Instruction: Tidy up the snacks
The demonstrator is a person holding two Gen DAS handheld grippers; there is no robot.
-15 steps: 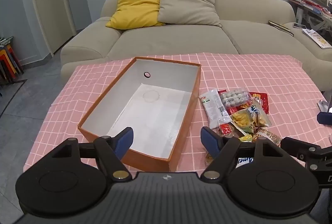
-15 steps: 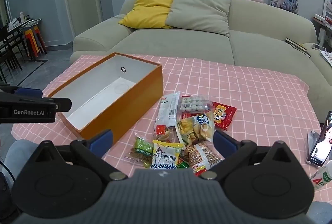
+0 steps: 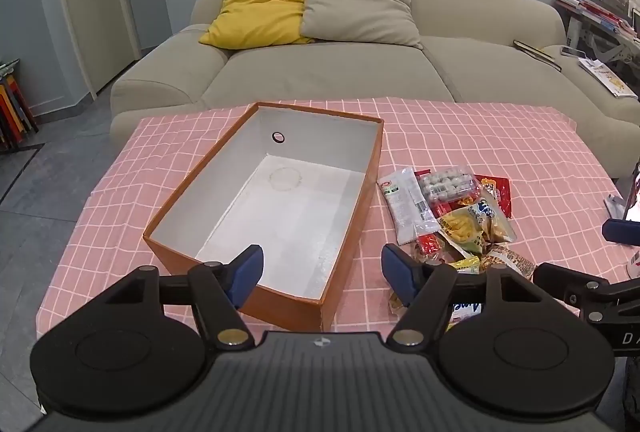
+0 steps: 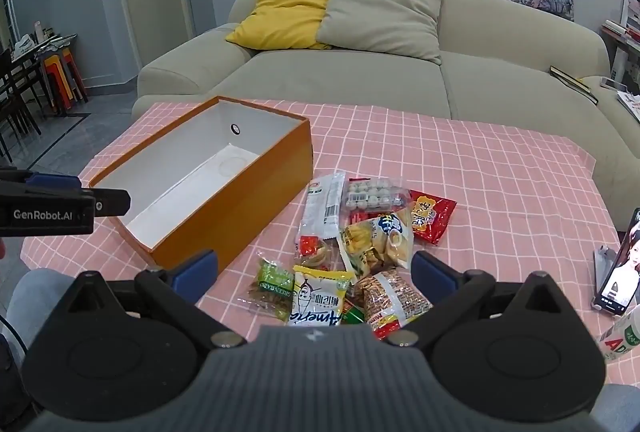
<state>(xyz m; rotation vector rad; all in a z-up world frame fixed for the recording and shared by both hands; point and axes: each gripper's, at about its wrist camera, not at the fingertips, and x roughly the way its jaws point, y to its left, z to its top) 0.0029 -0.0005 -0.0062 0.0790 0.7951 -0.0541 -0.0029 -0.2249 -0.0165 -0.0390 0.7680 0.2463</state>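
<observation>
Both claws spread wide over a table of loose snacks, nothing picked up.

The box (image 4: 224,192) lies empty toward the table's left edge, its mouth up to take the snack pile (image 4: 360,244) just beside its right wall. The right gripper (image 4: 314,268) hangs apart above the pile; the left gripper (image 3: 320,268) gapes over the box's near corner. A phone (image 4: 618,268) leans at the right edge, clear of the reach.

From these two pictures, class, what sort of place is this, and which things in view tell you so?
Most likely a home living room. A beige sofa with cushions stands behind a low table under a pink checked cloth, and a dining table with stools shows at the far left.
</observation>
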